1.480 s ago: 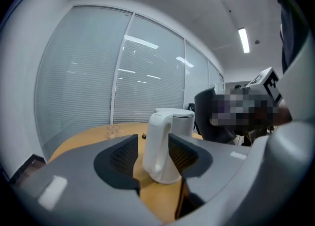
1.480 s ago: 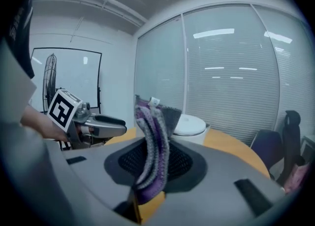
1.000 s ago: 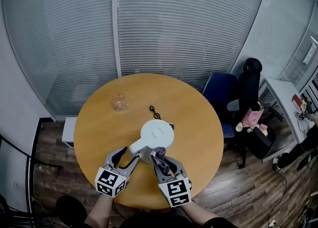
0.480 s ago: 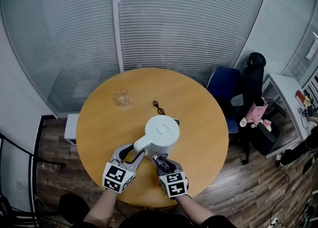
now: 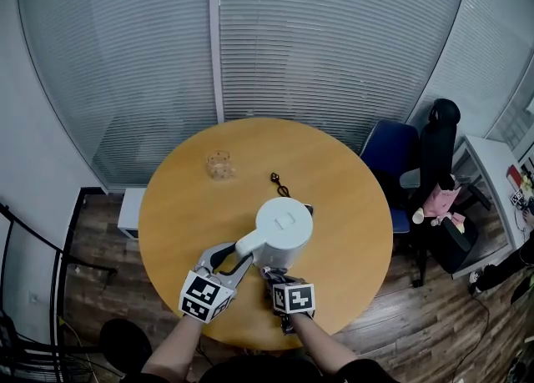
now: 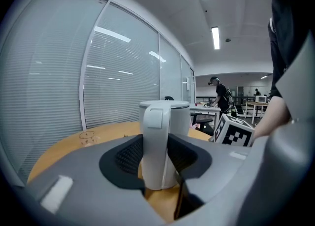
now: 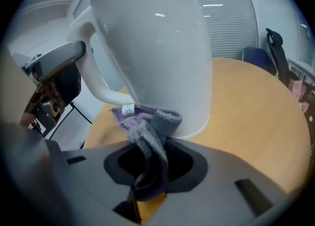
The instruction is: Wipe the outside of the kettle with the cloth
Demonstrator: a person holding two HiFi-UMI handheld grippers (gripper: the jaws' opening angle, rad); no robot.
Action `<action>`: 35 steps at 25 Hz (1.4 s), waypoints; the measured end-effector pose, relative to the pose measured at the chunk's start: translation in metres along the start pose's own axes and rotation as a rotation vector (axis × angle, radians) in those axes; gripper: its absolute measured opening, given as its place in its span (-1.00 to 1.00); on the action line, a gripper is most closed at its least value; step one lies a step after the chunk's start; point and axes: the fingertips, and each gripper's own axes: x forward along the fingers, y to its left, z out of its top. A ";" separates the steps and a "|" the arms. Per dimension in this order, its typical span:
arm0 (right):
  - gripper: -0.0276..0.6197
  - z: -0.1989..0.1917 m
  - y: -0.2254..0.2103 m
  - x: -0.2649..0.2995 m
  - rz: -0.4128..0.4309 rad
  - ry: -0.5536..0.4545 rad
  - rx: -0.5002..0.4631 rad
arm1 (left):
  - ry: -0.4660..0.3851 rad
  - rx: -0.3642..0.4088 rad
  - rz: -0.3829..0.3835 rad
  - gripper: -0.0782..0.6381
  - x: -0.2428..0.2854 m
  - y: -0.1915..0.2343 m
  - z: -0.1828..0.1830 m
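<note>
A white kettle (image 5: 284, 227) is seen standing upright on a round wooden table (image 5: 188, 206), on the part nearer the person, with its handle (image 5: 248, 246) turned toward the left gripper (image 5: 232, 258). The handle is taken between that gripper's jaws, which have just been closing. In the left gripper view the black pads (image 6: 129, 155) are seen flat against both sides of the handle, with no gap to be made out.

A grey and purple cloth (image 7: 146, 125) is clamped in the narrow jaws of the right gripper (image 7: 147, 167). Its bunched end is pressed against the outside of the kettle, low on the wall and just below the root of the handle. A small white label is shown on the cloth's upper edge. The right gripper is tilted downward and is set close beside the left one at the near edge of the table.

Farther back on the table a clear glass (image 5: 219, 164) is placed well apart from the kettle, and a short black cord (image 5: 279, 183) is laid just behind it. A blue chair (image 5: 385, 154) is set beside the table on the right.
</note>
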 end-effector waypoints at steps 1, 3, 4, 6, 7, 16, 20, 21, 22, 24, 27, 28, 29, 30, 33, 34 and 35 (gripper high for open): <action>-0.62 0.000 0.000 -0.001 0.007 0.002 0.005 | -0.002 0.000 0.002 -0.33 0.000 0.000 0.000; -0.62 -0.002 0.001 -0.005 0.029 0.003 0.020 | -0.005 -0.002 0.007 -0.33 0.000 0.000 -0.001; -0.62 -0.003 0.003 -0.009 0.041 0.001 0.025 | -0.005 -0.004 0.009 -0.33 0.000 0.000 -0.002; -0.62 -0.004 0.006 -0.023 0.065 -0.015 0.024 | -0.006 -0.007 0.018 -0.33 0.001 0.001 -0.002; -0.62 -0.002 0.009 -0.032 0.077 -0.031 0.018 | -0.007 -0.010 0.024 -0.33 0.001 0.001 -0.002; -0.62 0.066 0.010 -0.143 0.072 -0.317 -0.141 | -0.011 -0.048 0.085 -0.33 -0.001 0.003 -0.004; -0.62 0.105 0.013 -0.165 0.060 -0.417 -0.243 | -0.017 -0.088 0.124 -0.32 -0.002 0.003 -0.005; -0.62 0.111 0.014 -0.165 0.060 -0.427 -0.269 | -0.019 -0.096 0.132 -0.32 -0.002 0.003 -0.006; -0.62 0.115 0.016 -0.164 0.061 -0.433 -0.292 | -0.019 -0.102 0.141 -0.32 -0.002 0.003 -0.006; -0.62 0.119 0.018 -0.160 0.063 -0.436 -0.324 | -0.018 -0.106 0.159 -0.32 -0.002 0.004 -0.007; -0.62 0.109 0.014 -0.145 0.063 -0.406 -0.356 | -0.018 -0.107 0.181 -0.32 -0.002 0.004 -0.007; -0.62 0.101 0.012 -0.138 0.064 -0.378 -0.362 | -0.016 -0.108 0.186 -0.32 -0.002 0.004 -0.007; -0.62 0.094 0.010 -0.130 0.066 -0.348 -0.364 | -0.013 -0.109 0.190 -0.32 -0.002 0.004 -0.008; -0.62 0.086 0.007 -0.122 0.069 -0.319 -0.364 | -0.011 -0.112 0.194 -0.32 -0.002 0.004 -0.008; -0.62 0.066 -0.002 -0.093 0.076 -0.230 -0.376 | -0.011 -0.119 0.210 -0.32 -0.001 0.005 -0.008; -0.62 0.059 -0.005 -0.083 0.079 -0.195 -0.386 | -0.012 -0.121 0.215 -0.32 -0.001 0.004 -0.008; -0.62 0.051 -0.007 -0.074 0.083 -0.159 -0.395 | -0.013 -0.123 0.219 -0.32 -0.001 0.004 -0.008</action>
